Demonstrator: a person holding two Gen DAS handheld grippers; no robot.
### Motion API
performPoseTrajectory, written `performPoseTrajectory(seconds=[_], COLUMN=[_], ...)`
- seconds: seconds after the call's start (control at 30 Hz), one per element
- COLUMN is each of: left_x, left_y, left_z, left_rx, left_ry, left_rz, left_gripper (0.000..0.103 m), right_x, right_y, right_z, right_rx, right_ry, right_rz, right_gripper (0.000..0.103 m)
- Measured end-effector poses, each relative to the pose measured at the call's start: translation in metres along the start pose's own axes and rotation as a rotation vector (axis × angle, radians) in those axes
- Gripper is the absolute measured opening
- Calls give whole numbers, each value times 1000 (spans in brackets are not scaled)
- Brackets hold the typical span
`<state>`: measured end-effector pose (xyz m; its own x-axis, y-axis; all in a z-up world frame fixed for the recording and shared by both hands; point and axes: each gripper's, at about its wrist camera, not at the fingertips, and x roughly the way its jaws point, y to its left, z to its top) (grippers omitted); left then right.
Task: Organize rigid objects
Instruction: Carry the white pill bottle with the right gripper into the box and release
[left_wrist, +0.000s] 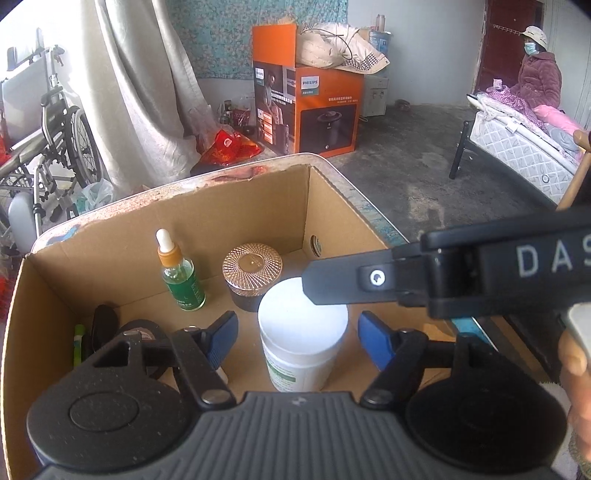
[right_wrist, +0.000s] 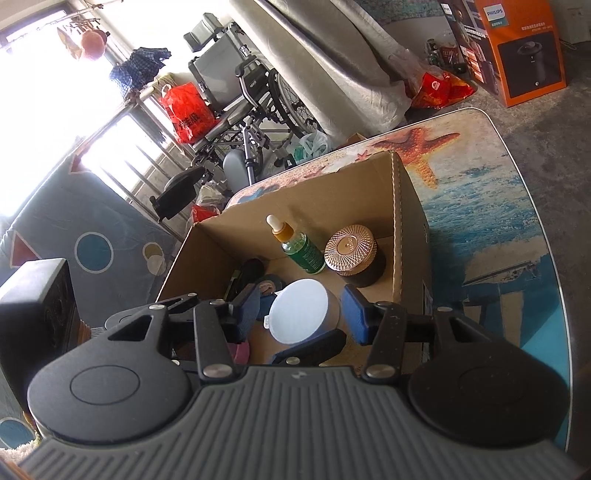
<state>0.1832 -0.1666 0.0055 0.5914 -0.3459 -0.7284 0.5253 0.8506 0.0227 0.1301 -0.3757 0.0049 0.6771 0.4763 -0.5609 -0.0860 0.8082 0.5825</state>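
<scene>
An open cardboard box (left_wrist: 229, 206) stands on the table. Inside it are a white jar (left_wrist: 303, 332) with a white lid, a green dropper bottle (left_wrist: 183, 278), a dark jar with a rose-gold lid (left_wrist: 252, 271) and dark items at the left (left_wrist: 105, 325). My left gripper (left_wrist: 297, 339) is open, its blue pads apart on either side of the white jar. My right gripper (right_wrist: 303, 314) is open above the white jar (right_wrist: 299, 314); one of its fingers (left_wrist: 343, 280) reaches over the jar's lid in the left wrist view. The dropper bottle (right_wrist: 301, 249) and the rose-gold jar (right_wrist: 352, 254) also show in the right wrist view.
The box (right_wrist: 397, 221) sits on a table with a beach print (right_wrist: 491, 206). A wheelchair (left_wrist: 55, 147) stands at the left, an orange Philips carton (left_wrist: 314, 107) behind the table, and a bed (left_wrist: 517, 147) with a seated person (left_wrist: 537, 74) at the right.
</scene>
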Motion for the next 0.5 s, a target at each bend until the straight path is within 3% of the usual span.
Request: performPoseTrajectory(seconds=[0.2, 0.37, 0.5], left_x=[-48, -92, -125], left_y=[4, 23, 42], left_z=[-10, -27, -46], left_rx=[-12, -112, -157], left_ry=[-108, -141, -164], left_rz=[23, -12, 40], left_gripper=[81, 89, 98], right_x=[-42, -79, -99], right_y=[13, 29, 42], right_z=[-12, -32, -50], right_rx=[43, 59, 35], right_ry=[-129, -231, -253], right_rz=[28, 34, 13], right_gripper=[59, 78, 84])
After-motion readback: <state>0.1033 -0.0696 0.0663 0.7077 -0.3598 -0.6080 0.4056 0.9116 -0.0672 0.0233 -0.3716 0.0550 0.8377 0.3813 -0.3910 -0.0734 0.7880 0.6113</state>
